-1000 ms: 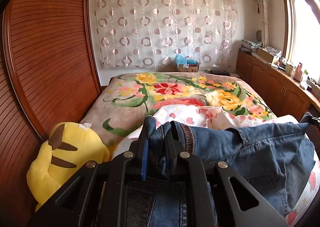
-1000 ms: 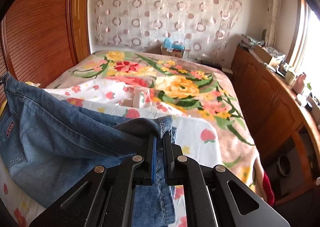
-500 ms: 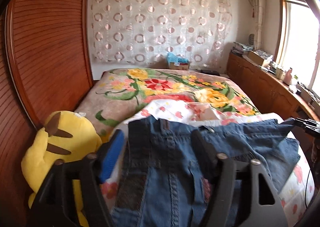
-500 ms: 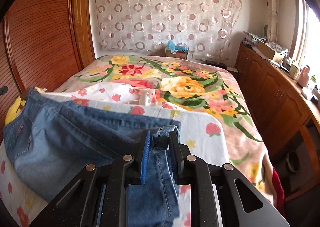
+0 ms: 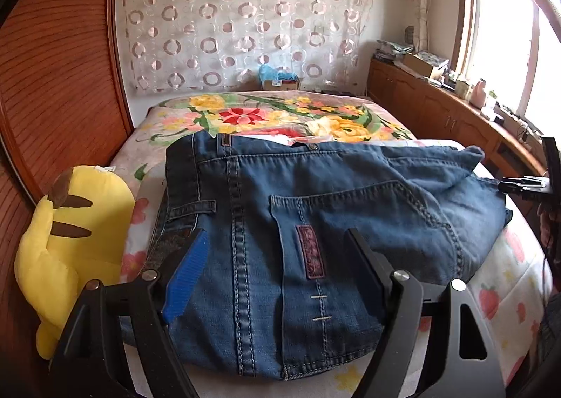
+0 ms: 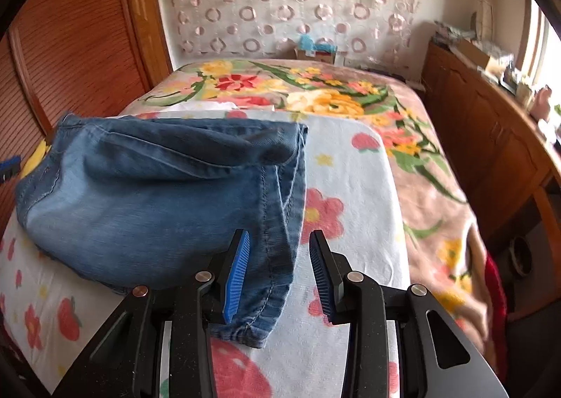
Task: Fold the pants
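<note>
Bedroom walls of reddish wood panelling [image 5: 59, 58] and a circle-patterned curtain [image 5: 245, 22] frame a bed spread with a white strawberry-and-flower print sheet [image 6: 350, 194]. Nearest the left wrist camera, the left gripper [image 5: 277, 250] hangs over the folded pants [image 5: 315, 208] with its jaws spread wide, one blue-padded finger on each side of the back pocket and its dark red label, nothing pinched between them. The denim lies flat on the sheet, waistband and belt loop toward the left, the fold running off to the right. Just beside the pants on the left sits a yellow plush toy [image 5: 73, 240] against the panelling.

From the right wrist view, the right gripper [image 6: 278, 261] also has its jaws apart, though more narrowly; the hemmed leg end of the pants lies loose between the blue pads, and whether it touches the left one cannot be told. The rest of the denim bulges away to the left.

Farther off, a floral blanket [image 5: 280, 114] covers the bed beyond the sheet, a low wooden cabinet [image 5: 431, 107] runs under the bright window on the right, and a cardboard box [image 5: 280, 82] sits at the foot of the curtain.
</note>
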`<state>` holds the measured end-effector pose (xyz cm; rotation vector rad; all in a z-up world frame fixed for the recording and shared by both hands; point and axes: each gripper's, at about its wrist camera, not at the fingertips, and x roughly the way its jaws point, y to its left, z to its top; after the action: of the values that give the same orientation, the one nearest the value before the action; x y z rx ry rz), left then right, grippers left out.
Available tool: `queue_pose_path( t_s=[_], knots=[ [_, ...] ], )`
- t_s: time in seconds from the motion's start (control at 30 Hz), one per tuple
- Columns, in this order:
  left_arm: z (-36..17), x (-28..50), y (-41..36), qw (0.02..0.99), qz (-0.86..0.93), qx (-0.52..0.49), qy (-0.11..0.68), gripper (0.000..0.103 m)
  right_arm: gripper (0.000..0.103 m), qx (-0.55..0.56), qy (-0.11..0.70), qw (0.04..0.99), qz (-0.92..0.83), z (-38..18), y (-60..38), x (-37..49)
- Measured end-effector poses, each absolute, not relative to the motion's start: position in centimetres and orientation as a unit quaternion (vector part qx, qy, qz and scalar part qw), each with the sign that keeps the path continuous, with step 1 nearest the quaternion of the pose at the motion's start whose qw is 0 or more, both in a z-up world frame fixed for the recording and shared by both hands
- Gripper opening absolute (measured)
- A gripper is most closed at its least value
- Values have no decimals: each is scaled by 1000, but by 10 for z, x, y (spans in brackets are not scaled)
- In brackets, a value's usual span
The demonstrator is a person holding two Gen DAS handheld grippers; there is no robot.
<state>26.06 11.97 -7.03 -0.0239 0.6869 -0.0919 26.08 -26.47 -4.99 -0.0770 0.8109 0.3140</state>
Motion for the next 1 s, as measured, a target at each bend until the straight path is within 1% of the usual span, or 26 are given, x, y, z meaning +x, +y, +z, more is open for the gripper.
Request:
queue_pose_path(
  t_s=[0.17,0.23,0.27,0.3,0.37,0.4,0.57,0.77,0.97,1.0],
  knots=[
    [-80,256,117,939,-42,0,343,79,37,-22,406,897,176,-53,-267,267],
    [-83,253,118,935,-63,-10,349,80,37,-18,408,893,190,-53,-262,270],
    [-86,253,117,931,-70,-12,357,85,26,-24,410,890,196,-54,-259,268],
    [-87,253,114,930,-69,-7,360,87,7,-35,415,887,201,-58,-256,266],
    [-92,252,109,929,-70,8,364,87,6,-67,410,886,204,-55,-249,261],
    [-94,253,107,927,-71,12,367,87,3,-77,405,888,206,-51,-247,258],
    [-103,259,105,919,-79,5,386,88,2,-79,367,899,225,-25,-246,240],
    [-111,262,107,914,-82,-1,397,88,0,-44,318,922,215,8,-272,217],
    [-117,264,102,911,-77,7,405,88,1,-33,336,922,191,-18,-285,221],
    [-117,264,101,911,-76,9,405,88,4,-35,334,924,185,-22,-285,221]
  ],
)
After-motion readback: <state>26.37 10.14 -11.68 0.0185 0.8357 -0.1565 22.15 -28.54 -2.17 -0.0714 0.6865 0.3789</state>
